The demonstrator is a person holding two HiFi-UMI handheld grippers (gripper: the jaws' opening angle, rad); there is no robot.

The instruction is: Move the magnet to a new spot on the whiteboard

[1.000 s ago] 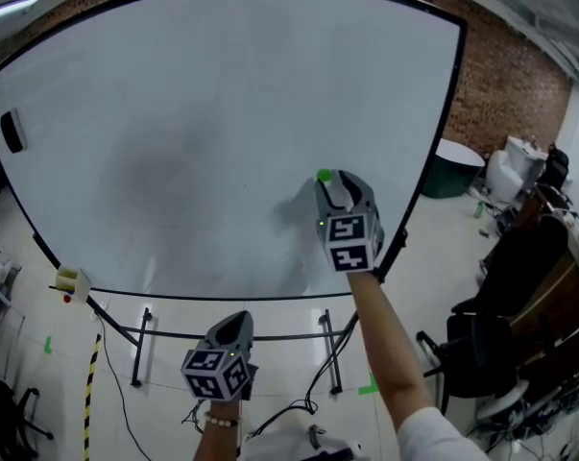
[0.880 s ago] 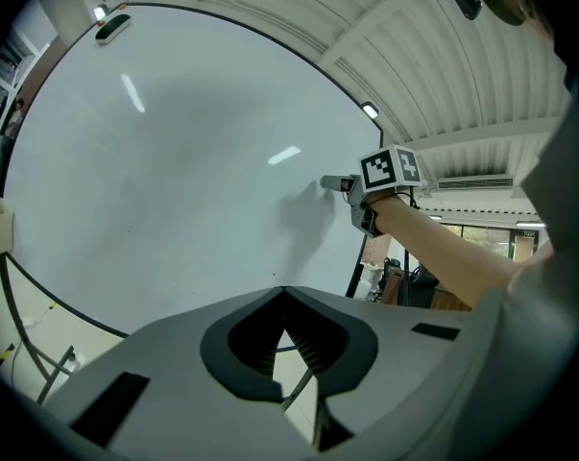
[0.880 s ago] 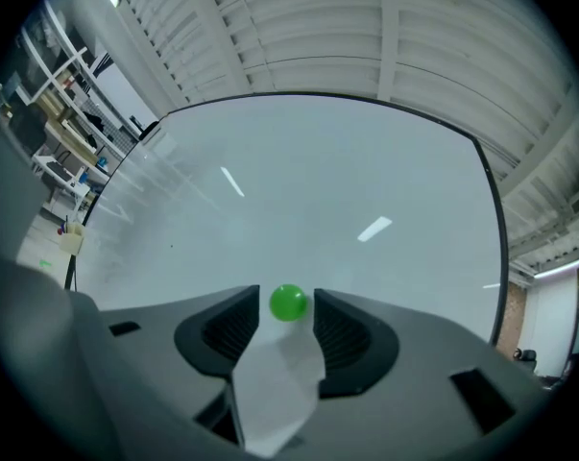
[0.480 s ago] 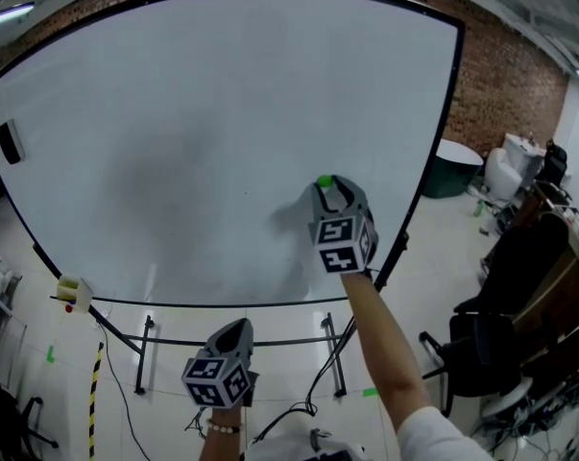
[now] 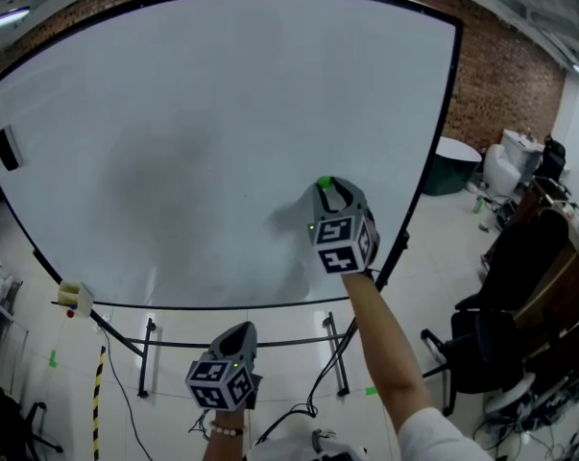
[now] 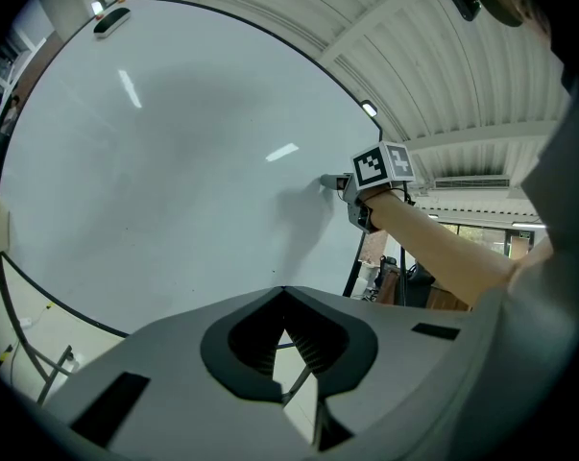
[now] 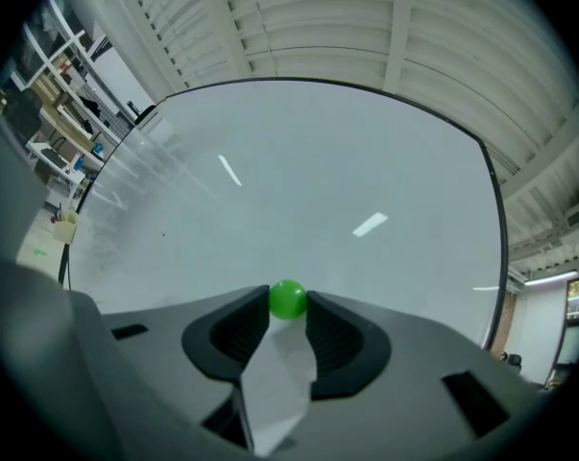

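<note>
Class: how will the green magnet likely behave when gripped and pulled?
Round and glossy, the green magnet may slip between the jaws of the right gripper, which have just been closing on it. Clinging to the upright whiteboard, it probably resists, then pops free.

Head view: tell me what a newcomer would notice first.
The big whiteboard fills the upper head view, nearly bare. Toward its lower right sits a small green magnet between the jaws of the right gripper, which have just been closing and touch it on both sides. The left gripper hangs below the board's bottom edge, jaws together, holding nothing.
</note>
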